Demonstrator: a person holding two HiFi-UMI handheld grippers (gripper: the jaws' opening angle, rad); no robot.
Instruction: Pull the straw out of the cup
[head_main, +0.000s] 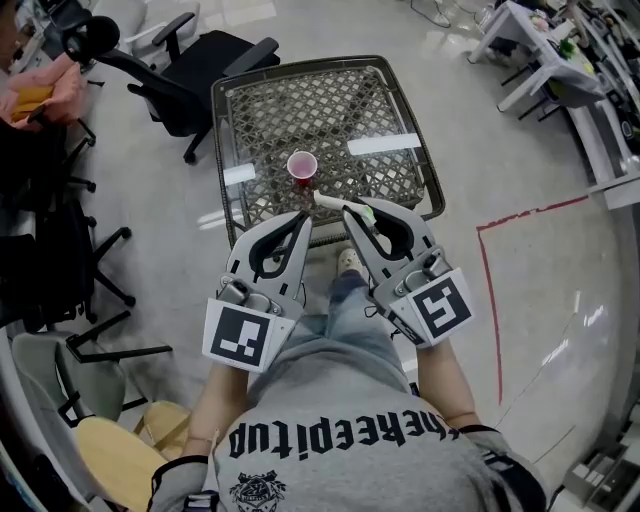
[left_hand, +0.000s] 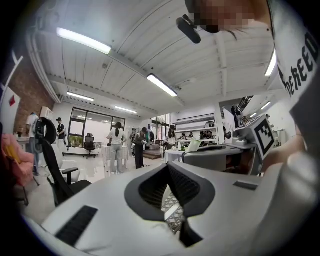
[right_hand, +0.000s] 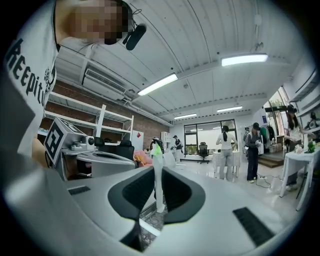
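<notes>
A pink cup (head_main: 302, 165) stands upright near the front edge of a glass-topped wicker table (head_main: 300, 63), with no straw in it. My right gripper (head_main: 352, 213) is shut on a white straw with a green tip (head_main: 335, 202), held just in front of the cup and clear of it. In the right gripper view the straw (right_hand: 158, 185) stands upright between the pads of the right gripper (right_hand: 158, 170). My left gripper (head_main: 300, 217) hovers beside it, jaws together with nothing in them. From the left gripper (left_hand: 168, 167) I see the straw's tip (left_hand: 192, 145) to the right.
Black office chairs (head_main: 190, 70) stand left of the table, and a seated person in pink (head_main: 40, 92) is at the far left. White desks (head_main: 540, 50) fill the top right. A red tape line (head_main: 490, 290) marks the floor on the right. Several people stand far off.
</notes>
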